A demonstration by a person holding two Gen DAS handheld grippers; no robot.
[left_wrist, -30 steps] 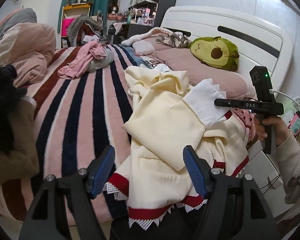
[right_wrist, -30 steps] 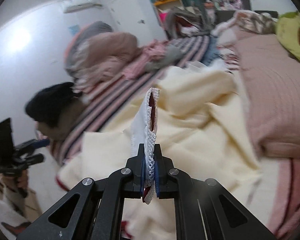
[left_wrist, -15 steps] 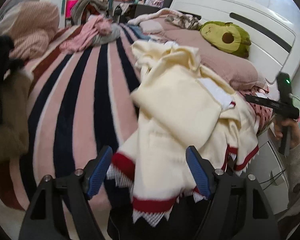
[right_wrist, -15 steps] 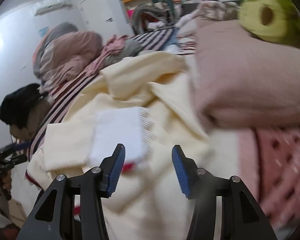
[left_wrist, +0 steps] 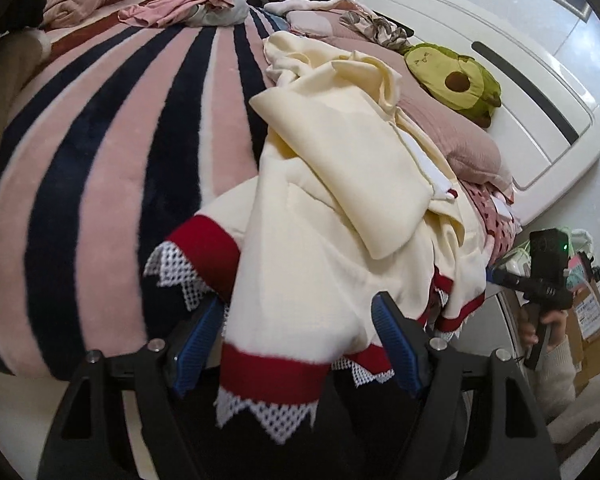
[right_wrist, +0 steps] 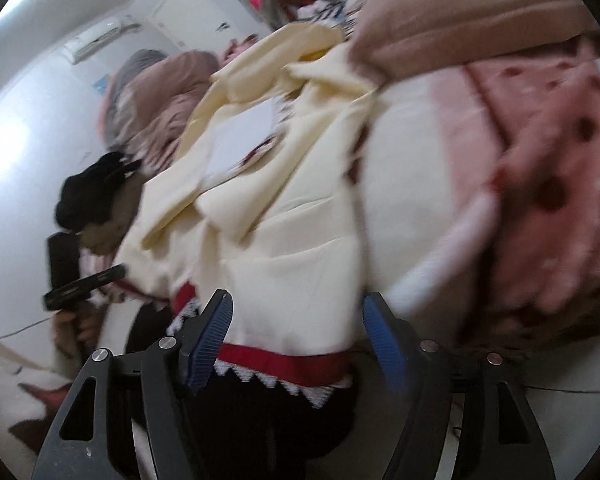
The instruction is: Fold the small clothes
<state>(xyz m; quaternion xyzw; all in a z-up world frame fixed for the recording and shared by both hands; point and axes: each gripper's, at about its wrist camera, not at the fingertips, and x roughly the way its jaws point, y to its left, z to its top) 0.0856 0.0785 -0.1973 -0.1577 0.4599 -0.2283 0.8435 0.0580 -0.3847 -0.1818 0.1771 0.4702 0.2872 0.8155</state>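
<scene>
Step in hand: both grippers line up on the hem for the next fold. The cream dress (left_wrist: 332, 208) lies crumpled on the striped bed (left_wrist: 100, 152), its red hem (left_wrist: 272, 372) hanging over the near edge. Its long axis runs from hem toward the pillow (left_wrist: 452, 128). Left gripper (left_wrist: 300, 344) and right gripper (right_wrist: 296, 344) have jaws wide, holding nothing. Next move, as judged: close on the hem corners and lift evenly.
</scene>
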